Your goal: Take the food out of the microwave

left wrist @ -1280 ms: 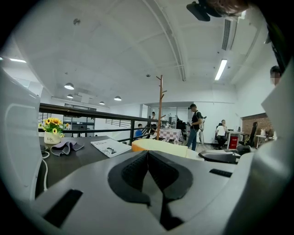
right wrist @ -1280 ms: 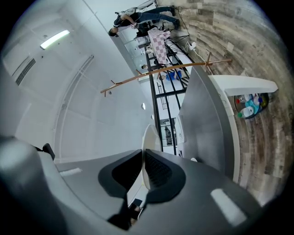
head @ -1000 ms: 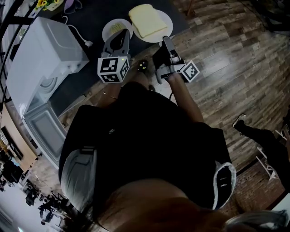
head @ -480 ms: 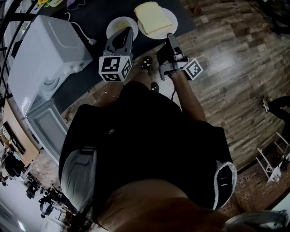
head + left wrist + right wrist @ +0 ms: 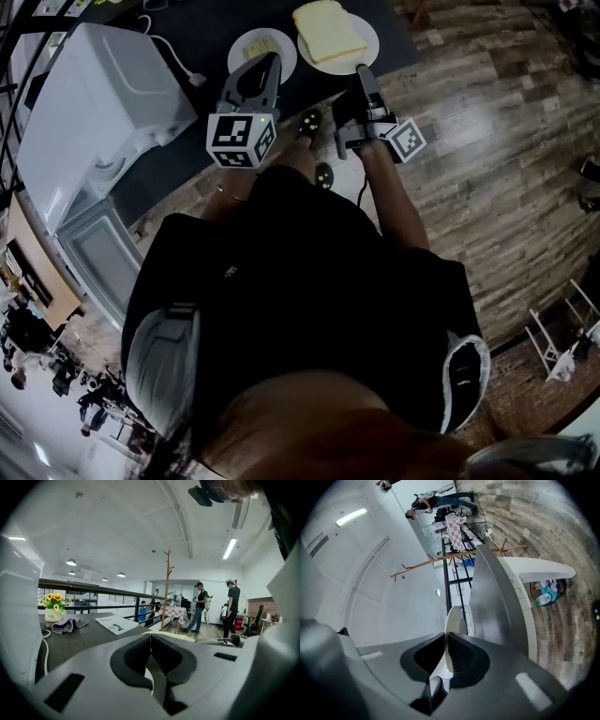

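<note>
A slice of pale bread (image 5: pixel 330 26) lies on a white plate (image 5: pixel 367 39) over the dark table (image 5: pixel 187 131). My right gripper (image 5: pixel 362 71), rolled on its side, is shut on that plate's near rim. The rim (image 5: pixel 452 618) shows edge-on between the right gripper (image 5: pixel 446 637) pads. Whether the plate rests on the table I cannot tell. A smaller white plate (image 5: pixel 246 43) with yellowish food sits to its left. My left gripper (image 5: pixel 266 62) hovers over it, shut and empty. In the left gripper view the left gripper (image 5: pixel 151 637) jaws meet, and the bread (image 5: pixel 180 638) lies beyond them.
The white microwave (image 5: pixel 94 94) stands at the table's left with its door (image 5: pixel 89 253) hanging open, and its cable (image 5: pixel 173 58) runs across the table. A flower pot (image 5: pixel 53 613), a cloth (image 5: pixel 68 624) and a leaflet (image 5: pixel 117 624) lie further back. Wooden floor (image 5: pixel 487 141) lies right of the table edge.
Both grippers and the two plates sit a little higher and further right in the head view than a second ago. The right gripper has kept its hold on the plate rim.
</note>
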